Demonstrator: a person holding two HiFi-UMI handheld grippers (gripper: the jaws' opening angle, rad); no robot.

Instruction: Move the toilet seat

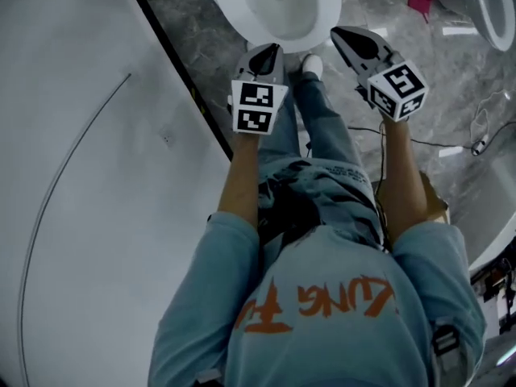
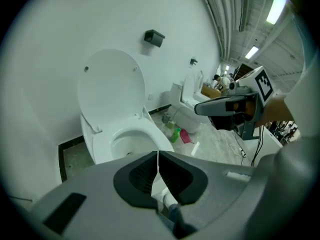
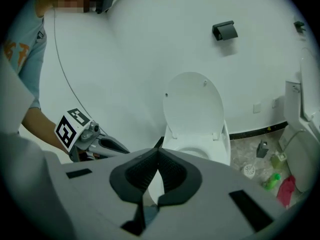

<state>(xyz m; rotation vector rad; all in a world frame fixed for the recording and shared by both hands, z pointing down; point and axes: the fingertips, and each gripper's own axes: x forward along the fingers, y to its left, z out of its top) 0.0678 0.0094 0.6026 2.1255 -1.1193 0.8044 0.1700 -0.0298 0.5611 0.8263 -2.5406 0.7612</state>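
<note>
One raised toilet seat (image 2: pixel 92 104) beyond closed left hand-held gripper (image 2: pixel 158 156)

Glossy white ceramic toilet bowl (image 2: pixel 98 140), smooth plastic toilet seat (image 2: pixel 112 86) — polished grey stone-look floor (image 1: pixel 451 72).

Toilet seat (image 2: pixel 111 84) upright behind bowl (image 2: pixel 150 134)

I'm looking at a bathroom mock-up inside a big hall: one toilet (image 2: pixel 125 136) ahead, a second toilet (image 2: pixel 186 103) beside it, grey marbled floor (image 1: pixel 439 123), cleaning bottles (image 2: pixel 176 134), strip lights (image 2: pixel 274 6) overhead.
</note>
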